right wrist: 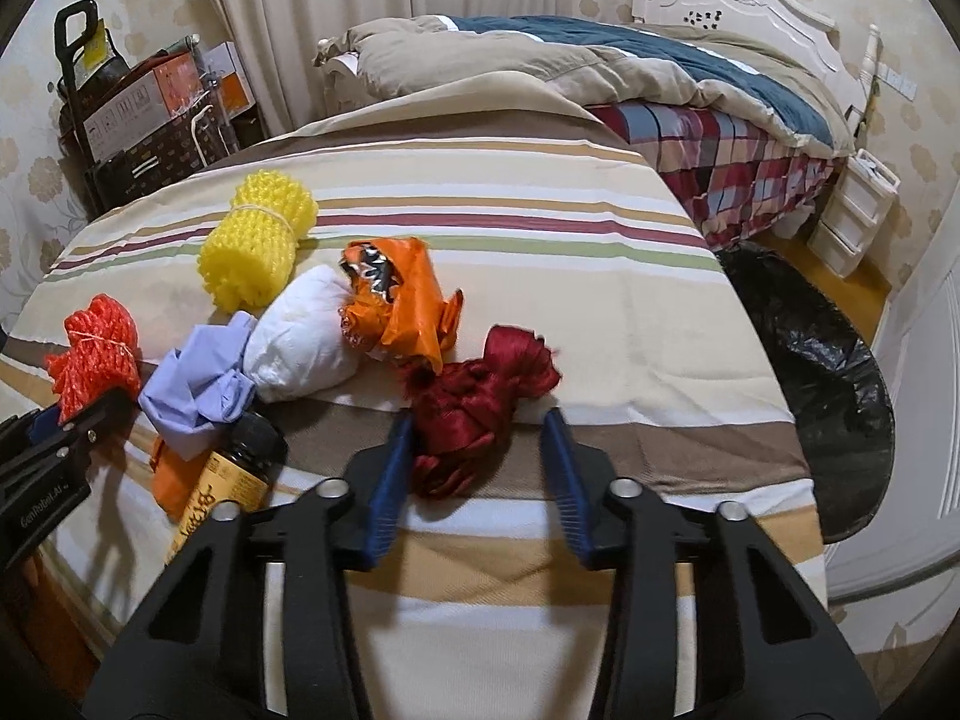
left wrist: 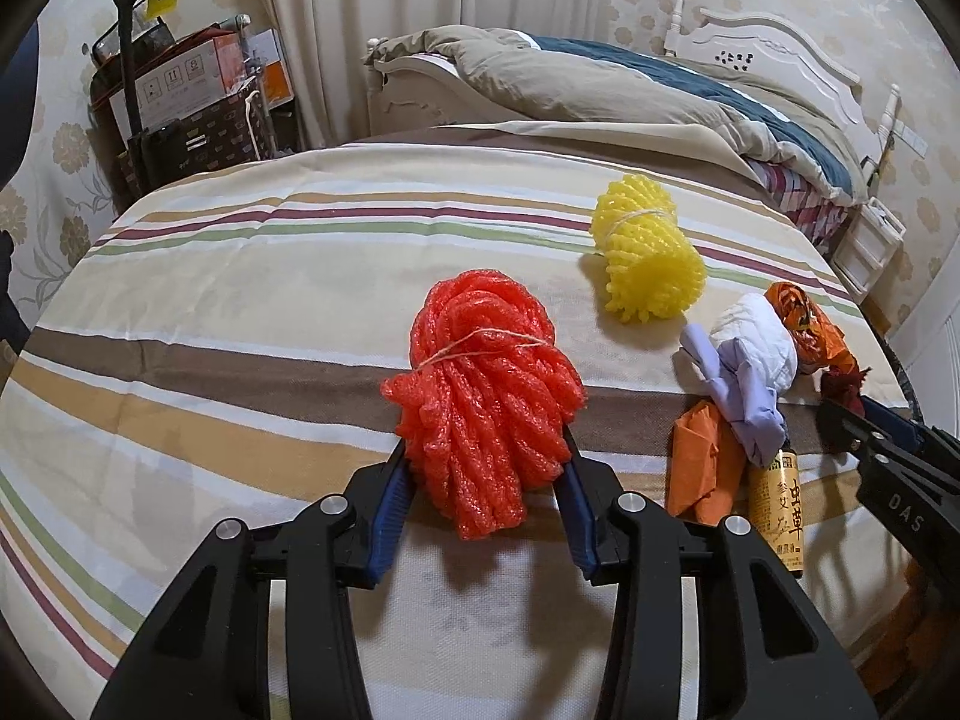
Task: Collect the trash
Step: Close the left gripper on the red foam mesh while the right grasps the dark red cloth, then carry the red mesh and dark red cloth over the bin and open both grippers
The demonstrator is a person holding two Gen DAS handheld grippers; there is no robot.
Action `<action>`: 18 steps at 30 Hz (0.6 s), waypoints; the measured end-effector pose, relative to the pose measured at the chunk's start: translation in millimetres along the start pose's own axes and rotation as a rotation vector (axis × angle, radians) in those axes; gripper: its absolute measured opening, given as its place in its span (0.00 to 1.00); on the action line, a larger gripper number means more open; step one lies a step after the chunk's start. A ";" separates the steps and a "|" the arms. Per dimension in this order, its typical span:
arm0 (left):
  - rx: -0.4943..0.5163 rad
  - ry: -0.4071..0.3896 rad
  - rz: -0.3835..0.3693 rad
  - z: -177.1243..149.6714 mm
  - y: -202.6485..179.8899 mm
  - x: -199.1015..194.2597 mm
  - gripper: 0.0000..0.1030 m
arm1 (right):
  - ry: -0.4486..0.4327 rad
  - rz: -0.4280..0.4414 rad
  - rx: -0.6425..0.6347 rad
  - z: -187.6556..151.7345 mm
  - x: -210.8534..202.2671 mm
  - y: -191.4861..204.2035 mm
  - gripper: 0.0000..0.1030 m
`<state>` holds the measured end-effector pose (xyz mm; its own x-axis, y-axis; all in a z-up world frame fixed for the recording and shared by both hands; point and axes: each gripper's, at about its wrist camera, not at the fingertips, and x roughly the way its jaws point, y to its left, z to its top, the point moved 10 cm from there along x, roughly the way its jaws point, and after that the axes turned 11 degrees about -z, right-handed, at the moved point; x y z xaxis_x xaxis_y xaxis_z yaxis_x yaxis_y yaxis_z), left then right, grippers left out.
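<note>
Both grippers are working over the striped bedspread, where the trash is lying in a loose cluster. The left gripper is clenching its jaws on the lower end of the red foam netting bundle; both blue pads are pressing into its sides. The right gripper is straddling the dark red mesh wad: the left pad is touching it, but the right pad is standing clear, so I am not calling that a grip yet.

The risk on the left is the foam itself. It is squashy and held only by its tail, so it could be sliding out when lifted. On the right, the wad is sitting off-centre and could be pushed sideways rather than caught. It is also lying against the orange wrapper, which might be dragged along. The bottle, lying among the crumpled paper, could be rolling off the bed if nudged. The black trash bag is waiting on the floor beside the bed, well apart from the left gripper's load.
</note>
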<state>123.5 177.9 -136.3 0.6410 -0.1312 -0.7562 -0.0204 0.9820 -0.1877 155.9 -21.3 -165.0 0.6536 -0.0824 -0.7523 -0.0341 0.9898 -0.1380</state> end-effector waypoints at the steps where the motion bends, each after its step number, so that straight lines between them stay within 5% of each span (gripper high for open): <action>1: -0.002 0.000 -0.002 -0.1 0.6 0.2 0.43 | -0.001 0.003 0.001 -0.8 -0.7 -1.9 0.27; 18: 0.029 -0.028 0.009 -0.1 -6.0 -8.7 0.42 | -0.025 0.009 0.036 -12.3 -16.6 -26.9 0.23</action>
<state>118.0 173.1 -128.7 0.6622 -0.1187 -0.7399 -0.0043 0.9867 -0.1622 136.7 -48.0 -156.7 0.6724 -0.0708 -0.7368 -0.0134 0.9941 -0.1078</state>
